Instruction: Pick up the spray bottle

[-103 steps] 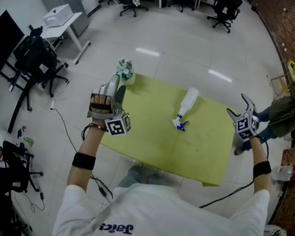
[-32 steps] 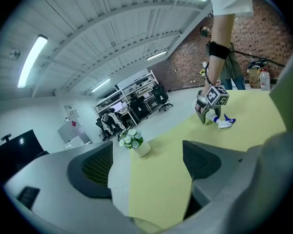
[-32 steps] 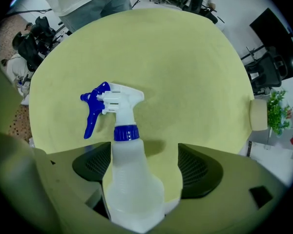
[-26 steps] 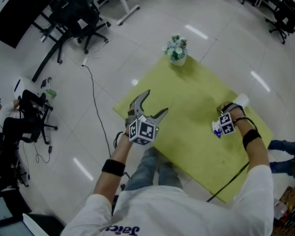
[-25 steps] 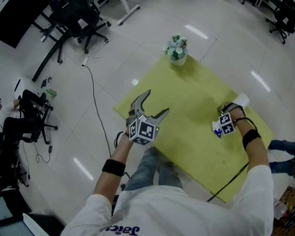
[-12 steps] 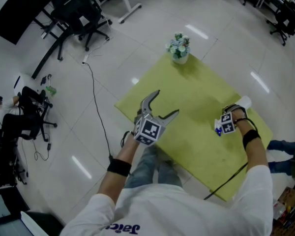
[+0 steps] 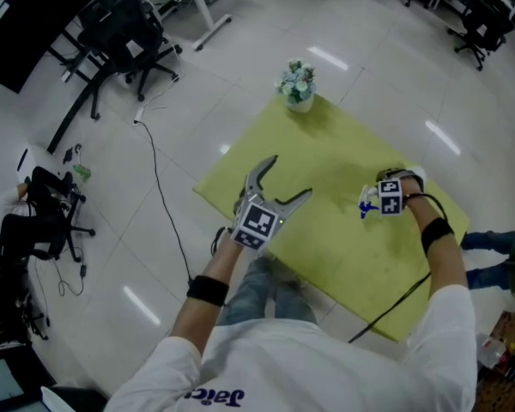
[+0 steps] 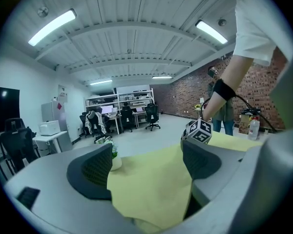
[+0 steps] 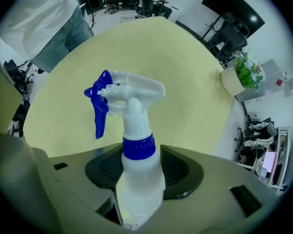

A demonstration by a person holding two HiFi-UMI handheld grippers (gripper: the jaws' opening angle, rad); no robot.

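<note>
Right gripper: jaws have just been closing and are now clamped on the body of the white plastic spray bottle with blue collar and trigger.
Spray bottle: held over the right side of the yellow-green table.
Left gripper: jaws apart with nothing between them, at the table's near-left edge.
Writing: blue lettering on the person's white shirt, upside down and not surely legible.

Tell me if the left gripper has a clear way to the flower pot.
Probably yes: the left gripper is open and empty, and only bare yellow table lies between it and the flower pot.
</note>
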